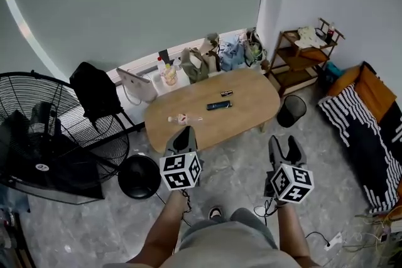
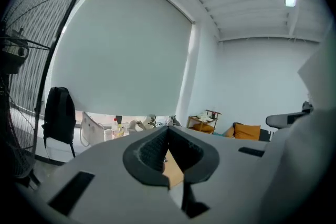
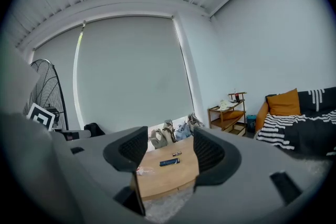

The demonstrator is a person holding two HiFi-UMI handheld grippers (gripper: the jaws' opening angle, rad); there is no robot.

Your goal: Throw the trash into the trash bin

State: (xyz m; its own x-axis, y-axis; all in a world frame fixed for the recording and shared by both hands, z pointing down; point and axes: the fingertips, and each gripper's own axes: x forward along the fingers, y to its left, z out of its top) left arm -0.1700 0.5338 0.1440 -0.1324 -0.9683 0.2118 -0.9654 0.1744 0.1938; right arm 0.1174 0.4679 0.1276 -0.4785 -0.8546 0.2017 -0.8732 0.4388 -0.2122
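Note:
A light wooden oval table [image 1: 251,111] carries a crumpled clear wrapper [image 1: 182,118], a dark blue flat item [image 1: 218,105] and a small dark item [image 1: 227,93]. A black mesh trash bin [image 1: 292,110] stands on the floor by the table's right end. My left gripper [image 1: 184,134] hovers at the table's near edge, just short of the wrapper, with its jaws together and nothing in them. My right gripper [image 1: 284,146] is over the floor, short of the bin, open and empty. In the right gripper view the wrapper [image 3: 143,170] and the blue item [image 3: 169,162] show between the jaws.
A big black floor fan [image 1: 50,135] fills the left, with a black round object [image 1: 139,176] on the floor beside it. A black backpack [image 1: 94,91] and several bags line the wall. A wooden shelf [image 1: 301,53] and a sofa with a striped blanket [image 1: 364,128] stand at the right.

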